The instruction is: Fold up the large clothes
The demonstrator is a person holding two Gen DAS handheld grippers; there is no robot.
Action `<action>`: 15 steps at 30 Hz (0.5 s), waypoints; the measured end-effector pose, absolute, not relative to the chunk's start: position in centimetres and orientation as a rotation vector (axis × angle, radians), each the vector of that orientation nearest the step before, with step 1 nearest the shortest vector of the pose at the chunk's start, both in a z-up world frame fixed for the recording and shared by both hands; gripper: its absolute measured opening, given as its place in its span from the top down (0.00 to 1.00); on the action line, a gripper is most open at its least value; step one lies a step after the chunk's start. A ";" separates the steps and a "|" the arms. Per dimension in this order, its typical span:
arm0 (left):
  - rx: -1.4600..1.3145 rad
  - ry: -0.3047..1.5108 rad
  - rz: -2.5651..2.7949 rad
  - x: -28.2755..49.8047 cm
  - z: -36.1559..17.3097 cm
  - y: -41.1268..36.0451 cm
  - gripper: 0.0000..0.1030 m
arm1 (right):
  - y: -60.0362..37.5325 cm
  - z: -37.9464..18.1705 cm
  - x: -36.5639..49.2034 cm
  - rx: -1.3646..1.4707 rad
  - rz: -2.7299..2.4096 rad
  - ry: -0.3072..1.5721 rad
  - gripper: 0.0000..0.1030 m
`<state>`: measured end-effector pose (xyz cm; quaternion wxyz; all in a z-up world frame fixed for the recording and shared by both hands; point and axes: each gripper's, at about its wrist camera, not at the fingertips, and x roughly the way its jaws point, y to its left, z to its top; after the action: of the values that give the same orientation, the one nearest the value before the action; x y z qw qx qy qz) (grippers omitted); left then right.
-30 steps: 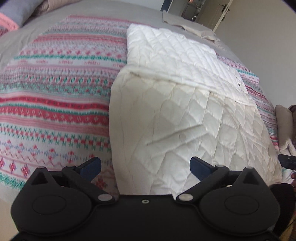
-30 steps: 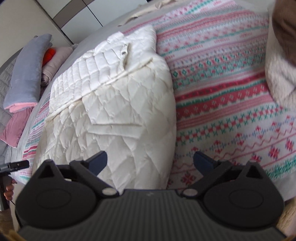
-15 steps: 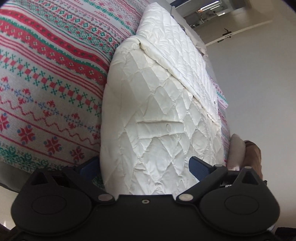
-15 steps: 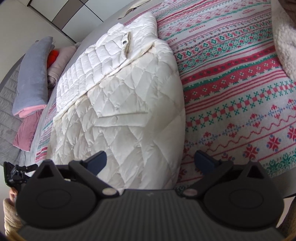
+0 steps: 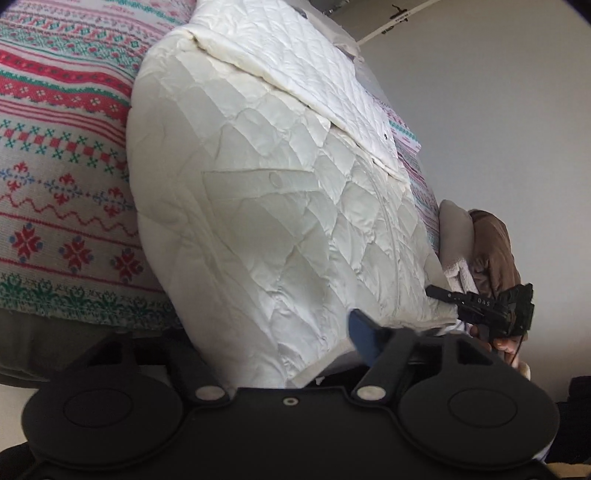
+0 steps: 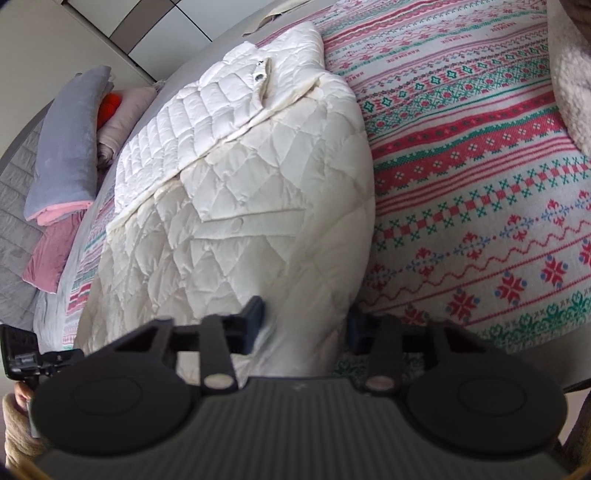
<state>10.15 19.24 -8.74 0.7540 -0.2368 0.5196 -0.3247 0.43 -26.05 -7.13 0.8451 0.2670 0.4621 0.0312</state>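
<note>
A white quilted jacket (image 5: 277,184) lies folded lengthwise on the patterned bedspread (image 5: 66,166), with its hem at the near bed edge. My left gripper (image 5: 269,332) is closing on the left part of that hem. One blue pad (image 5: 364,332) rests on the fabric and the other finger is hidden under the jacket. In the right wrist view the jacket (image 6: 258,203) fills the gap of my right gripper (image 6: 304,321), whose jaws are closing on the hem's right corner. Each gripper shows in the other's view: the right gripper (image 5: 436,293) and the left gripper (image 6: 74,356).
Grey and pink pillows (image 6: 62,155) are stacked at the far left of the bed. A fluffy beige and brown garment (image 5: 491,251) lies beside the jacket on the right. The bedspread (image 6: 480,184) hangs over the near bed edge. A pale wall and a door (image 5: 402,18) stand beyond.
Both grippers' jaws have narrowed from wide open onto the jacket's hem. The left gripper has dropped and tilted lower at the bed edge; the right one has hardly moved.
</note>
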 end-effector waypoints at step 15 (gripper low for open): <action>-0.502 0.714 -0.792 5.3 -1.7 19.2 0.85 | -24.5 -2.7 -4.2 0.454 0.099 0.661 0.90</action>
<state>5.25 19.24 -1.71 0.8313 -0.2365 0.3369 -0.3736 -4.24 -24.52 -2.74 0.9194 0.2210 0.3217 0.0479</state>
